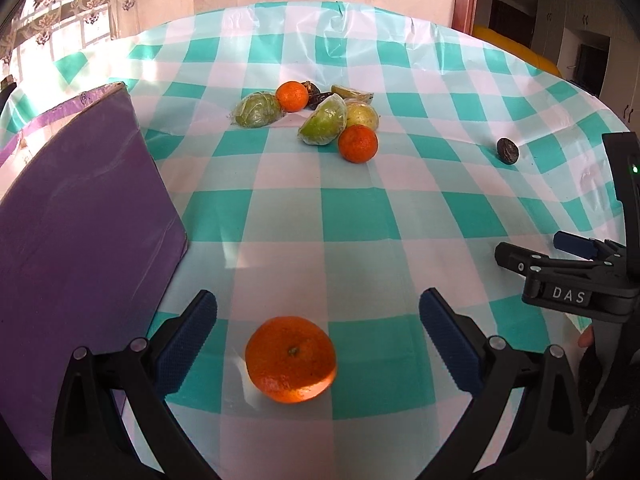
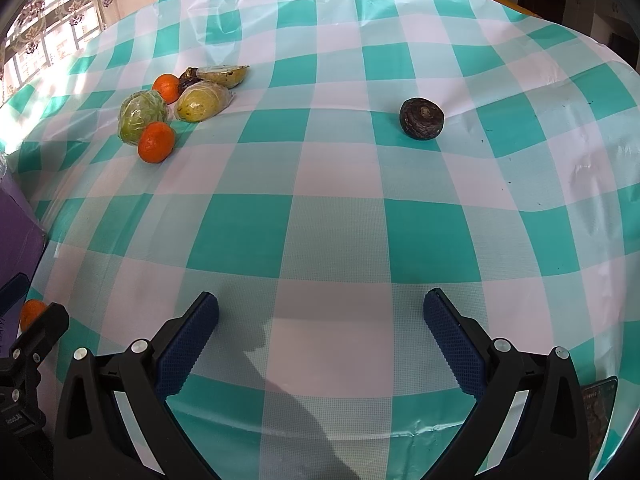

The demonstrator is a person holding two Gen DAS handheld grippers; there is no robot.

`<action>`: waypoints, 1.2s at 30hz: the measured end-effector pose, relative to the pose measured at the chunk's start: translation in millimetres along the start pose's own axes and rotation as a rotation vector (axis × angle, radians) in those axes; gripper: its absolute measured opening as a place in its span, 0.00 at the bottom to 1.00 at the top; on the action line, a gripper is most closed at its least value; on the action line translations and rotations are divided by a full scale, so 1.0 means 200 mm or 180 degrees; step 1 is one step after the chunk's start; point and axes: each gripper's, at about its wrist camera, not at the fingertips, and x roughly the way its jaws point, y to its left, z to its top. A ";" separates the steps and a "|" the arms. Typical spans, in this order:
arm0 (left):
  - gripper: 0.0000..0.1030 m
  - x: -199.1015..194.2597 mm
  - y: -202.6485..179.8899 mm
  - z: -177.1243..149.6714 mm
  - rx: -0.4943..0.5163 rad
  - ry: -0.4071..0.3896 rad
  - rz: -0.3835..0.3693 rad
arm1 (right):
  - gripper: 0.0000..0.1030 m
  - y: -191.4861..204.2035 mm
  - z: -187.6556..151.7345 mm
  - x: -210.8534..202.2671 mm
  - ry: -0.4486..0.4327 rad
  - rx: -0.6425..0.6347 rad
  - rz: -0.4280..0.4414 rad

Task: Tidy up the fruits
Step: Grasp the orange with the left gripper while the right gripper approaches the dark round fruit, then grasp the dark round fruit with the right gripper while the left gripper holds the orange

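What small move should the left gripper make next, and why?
Probably close on the orange: the left gripper is open, its pads flank the fruit on the checked tablecloth, nothing is held yet, and the purple box stands beside it.

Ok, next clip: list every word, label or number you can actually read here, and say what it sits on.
"DAS": white letters on the body of the right gripper, seen from the left wrist view.
White print on the left gripper's body, at the lower left edge of the right wrist view: too small and cut off to read.
Dark card at lower right: print too blurred.
Nothing else legible.
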 end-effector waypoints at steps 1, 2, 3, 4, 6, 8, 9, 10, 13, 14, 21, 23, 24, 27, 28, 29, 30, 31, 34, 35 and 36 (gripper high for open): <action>0.98 -0.02 0.00 -0.02 0.0003 -0.0023 0.0009 | 0.96 0.00 0.00 0.00 0.0000 0.0000 0.0001; 0.97 -0.04 0.01 -0.04 -0.0016 -0.0035 -0.0006 | 0.96 0.00 0.00 0.00 -0.0001 -0.0001 0.0002; 0.91 -0.05 0.02 -0.05 -0.0042 -0.0017 -0.0034 | 0.96 0.00 0.00 0.00 0.0000 -0.0001 0.0002; 0.85 -0.05 0.03 -0.06 -0.0062 0.0036 -0.0059 | 0.96 0.00 0.00 0.00 -0.0001 -0.0001 0.0003; 0.74 -0.03 0.05 -0.08 -0.0090 0.0141 -0.0129 | 0.96 0.00 0.00 0.00 0.0000 -0.0002 0.0003; 0.61 -0.02 0.06 -0.09 -0.0119 0.0188 -0.0172 | 0.96 0.00 0.00 0.00 -0.0001 0.0000 0.0004; 0.55 -0.02 0.06 -0.09 -0.0111 0.0174 -0.0137 | 0.96 0.00 0.00 0.00 -0.0001 0.0000 0.0004; 0.48 -0.02 0.06 -0.09 -0.0089 0.0166 -0.0108 | 0.96 0.00 0.00 0.00 -0.0001 -0.0001 0.0004; 0.40 -0.01 0.03 -0.09 0.0030 0.0153 -0.0076 | 0.96 0.00 0.00 0.00 -0.0001 -0.0002 0.0005; 0.40 -0.01 0.02 -0.08 0.0043 0.0155 -0.0078 | 0.96 0.00 0.00 0.00 -0.0001 -0.0001 0.0006; 0.39 0.14 -0.06 0.08 0.0060 0.0149 -0.0109 | 0.96 0.00 0.00 0.00 -0.0005 -0.0006 0.0001; 0.39 0.19 -0.08 0.14 0.0051 0.0148 -0.0116 | 0.96 0.00 0.00 0.00 -0.0005 -0.0007 0.0002; 0.39 0.21 -0.09 0.17 0.0045 0.0150 -0.0120 | 0.96 0.00 0.00 0.00 -0.0005 -0.0005 0.0003; 0.39 0.28 -0.11 0.24 0.0010 0.0153 -0.0139 | 0.96 0.00 0.00 0.00 -0.0006 -0.0004 0.0004; 0.39 0.29 -0.11 0.26 -0.0006 0.0153 -0.0147 | 0.96 0.00 0.00 0.00 -0.0001 -0.0009 0.0013; 0.39 0.31 -0.11 0.27 -0.0029 0.0153 -0.0157 | 0.96 -0.01 0.01 0.00 -0.0003 -0.0003 0.0045; 0.39 0.32 -0.11 0.29 -0.0054 0.0152 -0.0168 | 0.96 -0.02 0.03 0.00 -0.0019 0.0029 0.0101; 0.39 0.33 -0.11 0.30 -0.0076 0.0151 -0.0177 | 0.95 -0.04 0.04 0.01 -0.0030 0.0060 0.0111; 0.39 0.35 -0.10 0.32 -0.0108 0.0150 -0.0191 | 0.95 -0.14 0.13 0.06 -0.0009 0.0208 -0.0017; 0.40 0.35 -0.10 0.32 -0.0107 0.0150 -0.0192 | 0.94 -0.19 0.17 0.08 -0.0022 0.0308 -0.0018; 0.40 0.36 -0.10 0.33 -0.0108 0.0151 -0.0197 | 0.94 -0.23 0.20 0.10 -0.0041 0.0418 -0.0028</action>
